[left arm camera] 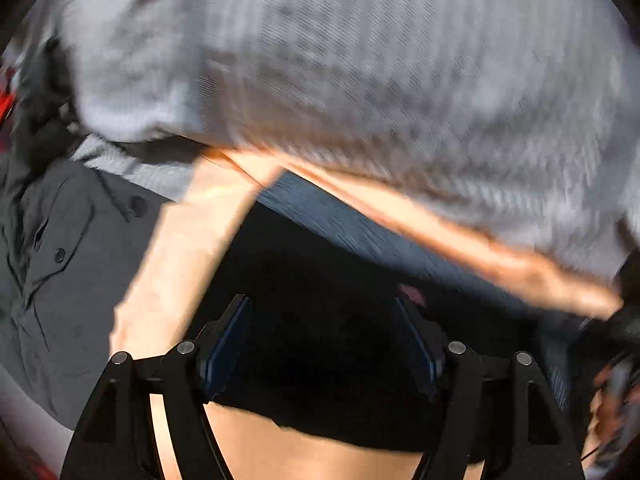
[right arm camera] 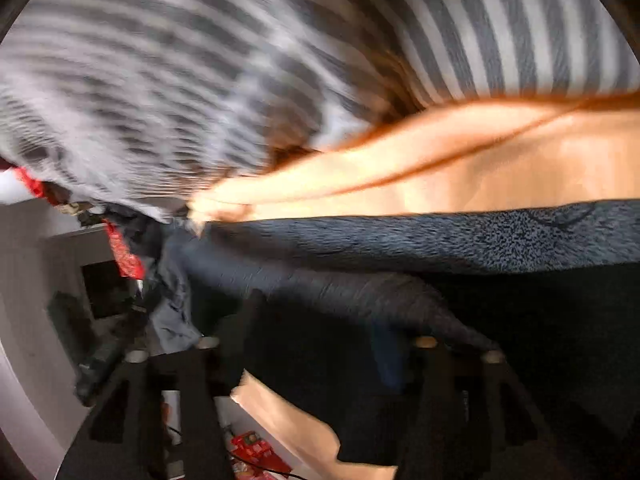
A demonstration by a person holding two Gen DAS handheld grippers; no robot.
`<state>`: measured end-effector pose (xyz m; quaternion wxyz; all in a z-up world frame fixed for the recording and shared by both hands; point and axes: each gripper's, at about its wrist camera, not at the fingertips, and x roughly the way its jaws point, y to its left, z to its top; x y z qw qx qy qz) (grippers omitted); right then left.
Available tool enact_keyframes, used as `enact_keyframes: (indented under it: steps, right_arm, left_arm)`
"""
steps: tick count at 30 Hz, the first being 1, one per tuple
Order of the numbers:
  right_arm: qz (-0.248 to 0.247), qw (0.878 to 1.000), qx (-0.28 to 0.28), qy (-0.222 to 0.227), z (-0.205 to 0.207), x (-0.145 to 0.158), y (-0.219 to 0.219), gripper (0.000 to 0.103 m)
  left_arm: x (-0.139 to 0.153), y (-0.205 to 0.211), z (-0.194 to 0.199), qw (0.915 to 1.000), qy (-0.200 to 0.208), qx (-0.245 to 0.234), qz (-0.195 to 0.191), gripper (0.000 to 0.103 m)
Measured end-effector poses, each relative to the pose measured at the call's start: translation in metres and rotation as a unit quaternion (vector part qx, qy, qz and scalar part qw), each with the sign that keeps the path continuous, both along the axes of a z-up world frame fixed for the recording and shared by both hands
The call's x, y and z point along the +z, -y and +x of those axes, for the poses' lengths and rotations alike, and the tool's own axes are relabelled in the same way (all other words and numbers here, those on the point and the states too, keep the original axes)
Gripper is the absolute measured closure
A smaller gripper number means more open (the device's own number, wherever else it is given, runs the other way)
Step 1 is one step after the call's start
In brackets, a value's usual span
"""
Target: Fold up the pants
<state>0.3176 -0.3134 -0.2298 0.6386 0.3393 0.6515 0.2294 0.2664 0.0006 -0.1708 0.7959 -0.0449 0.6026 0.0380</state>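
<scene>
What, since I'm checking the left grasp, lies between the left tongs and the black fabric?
Nothing visible. The left tongs stand open over the black fabric, which lies on the wooden table. The gray buttoned shirt lies apart at the view's left.

striped cloth (left arm camera: 360,60) above grey shirt (left arm camera: 68,264).

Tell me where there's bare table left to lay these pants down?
Bare wood strip between the grey buttoned garment and the dark pants. Another wood band between the striped fabric and the pants. Elsewhere it is crowded with clothes.
</scene>
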Motion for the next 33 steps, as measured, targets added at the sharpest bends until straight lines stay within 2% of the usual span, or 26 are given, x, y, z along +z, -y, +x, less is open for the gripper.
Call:
enact_keyframes:
  steps: [2,5,8,10,11,12,15,17,20,23,26,27,30,33]
  right_arm:
    - [0.001,0.999,0.014,0.041,-0.016,0.028,0.005,0.036]
    - [-0.006,0.997,0.047,0.057,-0.042,0.042,0.004,0.036]
    - [-0.086,0.991,0.095,0.030,-0.070,0.018,0.011,0.036]
    - [-0.126,0.988,0.094,0.008,-0.078,-0.004,0.023,0.048]
    - [-0.114,0.990,0.080,0.008,-0.079,-0.007,0.035,0.051]
    - [-0.102,0.993,0.065,0.009,-0.081,-0.004,0.042,0.049]
    - [-0.100,0.994,0.023,0.039,-0.096,0.022,0.061,0.035]
    - [-0.128,0.990,0.004,0.065,-0.118,0.044,0.077,0.031]
    - [-0.182,0.980,-0.022,0.073,-0.163,0.062,0.092,0.031]
    - [-0.225,0.971,-0.059,0.058,-0.220,0.072,0.120,0.031]
    - [-0.264,0.957,-0.114,0.034,-0.287,0.078,0.153,0.031]
    - [-0.270,0.954,-0.130,0.025,-0.305,0.075,0.170,0.031]
    - [-0.288,0.942,-0.170,-0.014,-0.363,0.067,0.187,0.031]
    - [-0.296,0.934,-0.199,-0.025,-0.400,0.059,0.197,0.031]
  left_arm:
    - [-0.022,0.030,-0.008,0.9992,-0.023,-0.030,0.013,0.031]
    - [-0.050,0.061,-0.016,0.9978,-0.044,-0.046,0.018,0.031]
    - [-0.073,0.076,-0.021,0.9961,-0.051,-0.045,0.056,0.029]
    - [-0.072,0.077,-0.023,0.9958,-0.046,-0.043,0.065,0.028]
    - [-0.070,0.077,-0.024,0.9955,-0.051,-0.044,0.066,0.028]
    - [-0.066,0.076,-0.026,0.9950,-0.058,-0.045,0.068,0.028]
    - [-0.052,0.077,-0.035,0.9944,-0.060,-0.052,0.070,0.028]
    - [-0.040,0.085,-0.048,0.9943,-0.059,-0.064,0.061,0.028]
    - [-0.021,0.111,-0.065,0.9929,-0.051,-0.095,0.048,0.028]
    - [-0.018,0.142,-0.087,0.9894,-0.048,-0.135,0.026,0.028]
    - [-0.016,0.180,-0.118,0.9817,-0.050,-0.183,0.015,0.028]
    - [-0.015,0.191,-0.129,0.9796,-0.052,-0.194,0.012,0.028]
    - [-0.012,0.207,-0.157,0.9744,-0.049,-0.219,-0.010,0.028]
    - [-0.012,0.218,-0.182,0.9694,-0.054,-0.239,-0.004,0.028]
